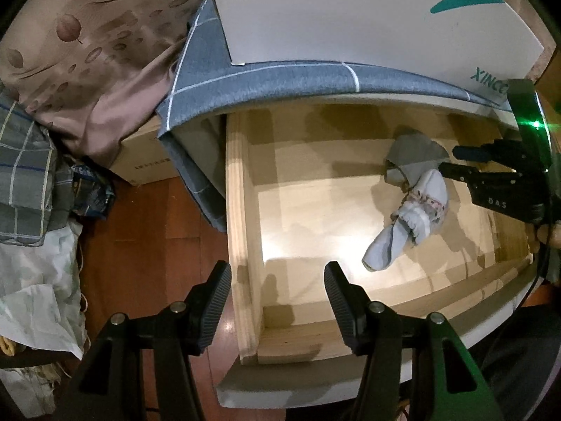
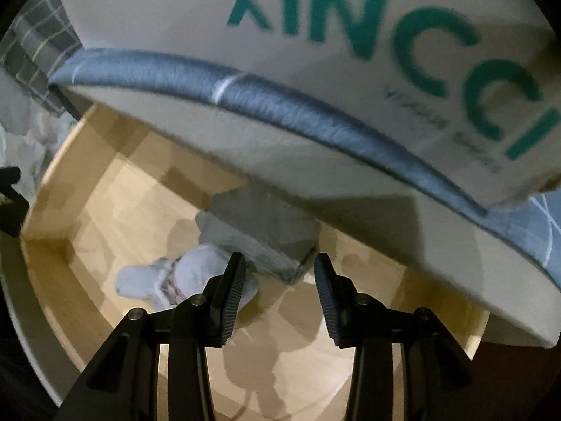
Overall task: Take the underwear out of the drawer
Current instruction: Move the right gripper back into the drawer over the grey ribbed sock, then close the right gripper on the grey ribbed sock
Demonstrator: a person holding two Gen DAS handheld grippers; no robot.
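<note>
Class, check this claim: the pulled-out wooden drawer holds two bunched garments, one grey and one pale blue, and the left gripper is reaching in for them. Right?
Wrong gripper. The right gripper reaches for the grey garment and pale blue garment in the drawer, as the right wrist view shows; the left gripper hovers open.

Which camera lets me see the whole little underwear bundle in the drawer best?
The left wrist view: the underwear lies whole and sharp on the drawer floor. In the right wrist view it is blurred and partly hidden by the right gripper.

Readable print: two items

White box [image 2: 315, 70] on the blue cloth above the drawer: large teal "XINCCI", cut off, smaller grey line beneath blurred; right gripper [image 1: 452, 159] body at far right: "DAS".
</note>
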